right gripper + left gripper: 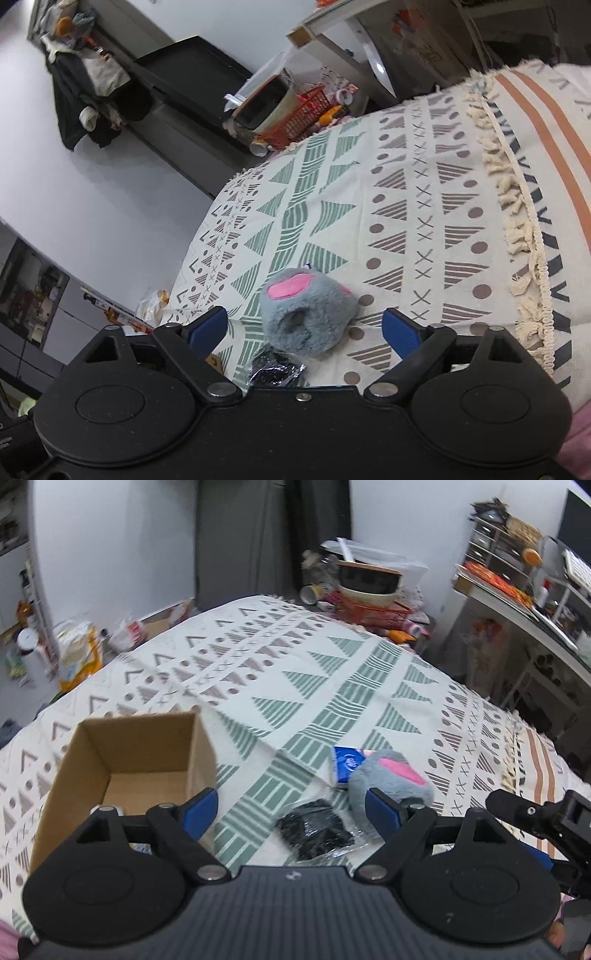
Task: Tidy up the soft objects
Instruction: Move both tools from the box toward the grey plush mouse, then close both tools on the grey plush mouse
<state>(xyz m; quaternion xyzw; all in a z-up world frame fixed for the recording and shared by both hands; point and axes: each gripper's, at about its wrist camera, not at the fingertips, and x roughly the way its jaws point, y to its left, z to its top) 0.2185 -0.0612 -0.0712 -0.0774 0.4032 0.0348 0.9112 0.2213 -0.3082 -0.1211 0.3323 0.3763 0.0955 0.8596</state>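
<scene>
As right claw [304,328] gapes, plush [306,310] between

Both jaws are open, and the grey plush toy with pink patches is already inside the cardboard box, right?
Not quite. The grey plush toy with pink patches lies on the patterned bedspread, outside the open brown cardboard box, as the left wrist view shows. Both sets of jaws are indeed open.
</scene>
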